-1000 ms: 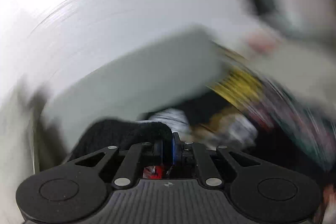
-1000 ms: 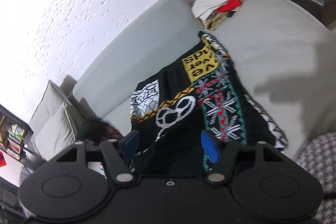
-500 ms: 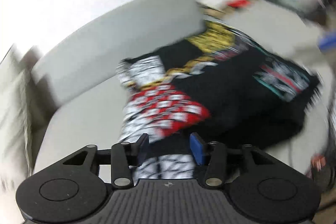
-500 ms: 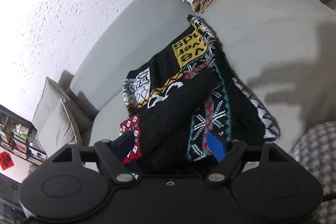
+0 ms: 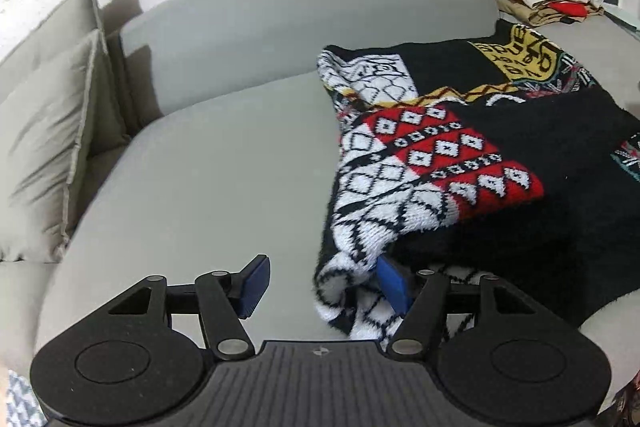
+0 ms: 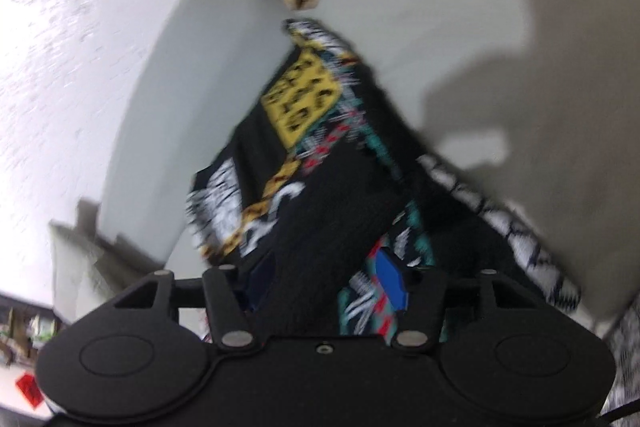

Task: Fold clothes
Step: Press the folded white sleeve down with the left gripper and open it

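- A patterned knit sweater lies partly folded on the seat of a grey sofa, toward the right side of the left wrist view.
- The sweater is mostly black, with red and white diamond bands, a white lattice panel and a yellow patch with lettering.
- The left gripper hovers low over the near edge of the seat, its jaws opening. The left blue pad is over bare cushion; the right pad is tucked against the sweater's white lattice edge. The pads do not pinch the fabric.
- Two grey cushions lean at the sofa's left end, well apart from the sweater.
- A small pile of beige and red clothes sits at the back right of the seat, beyond the sweater.
- The right wrist view is blurred. The right gripper is over the sweater, its jaws closing around a black fold of knit that runs between them. Whether the pads press on it, I cannot tell.
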A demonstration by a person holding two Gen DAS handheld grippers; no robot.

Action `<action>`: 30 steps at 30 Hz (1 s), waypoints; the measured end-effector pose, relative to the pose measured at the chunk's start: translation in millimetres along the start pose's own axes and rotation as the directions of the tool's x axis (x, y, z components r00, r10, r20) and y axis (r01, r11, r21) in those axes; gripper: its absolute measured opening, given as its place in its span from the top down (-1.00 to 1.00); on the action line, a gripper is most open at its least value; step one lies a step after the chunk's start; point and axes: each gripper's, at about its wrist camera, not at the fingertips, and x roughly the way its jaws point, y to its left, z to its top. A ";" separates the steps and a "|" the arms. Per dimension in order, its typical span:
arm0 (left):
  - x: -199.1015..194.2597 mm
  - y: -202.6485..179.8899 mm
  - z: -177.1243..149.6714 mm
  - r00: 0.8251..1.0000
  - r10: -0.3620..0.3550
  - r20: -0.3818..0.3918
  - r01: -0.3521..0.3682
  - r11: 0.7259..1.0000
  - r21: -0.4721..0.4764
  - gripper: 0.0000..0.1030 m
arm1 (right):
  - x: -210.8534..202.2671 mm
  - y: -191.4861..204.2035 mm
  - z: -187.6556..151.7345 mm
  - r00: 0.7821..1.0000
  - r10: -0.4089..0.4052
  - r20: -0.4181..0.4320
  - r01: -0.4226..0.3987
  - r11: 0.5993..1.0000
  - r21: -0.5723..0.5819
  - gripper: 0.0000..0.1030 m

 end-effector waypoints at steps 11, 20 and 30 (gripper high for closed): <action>23.4 6.8 13.6 0.999 -0.020 -0.028 0.017 0.995 -0.102 0.52 | 49.0 -9.6 13.4 0.994 -0.085 0.064 0.078 0.992 0.102 0.84; 34.0 56.0 -10.1 0.985 -0.124 -0.123 0.060 0.900 -0.432 0.47 | -29.5 32.9 -42.0 0.998 0.001 0.061 0.010 0.984 -0.178 0.85; -18.3 61.3 -31.7 0.995 -0.071 -0.067 0.041 0.928 -0.370 0.41 | -10.0 0.3 -58.6 0.991 -0.130 0.014 0.130 0.959 -0.251 0.63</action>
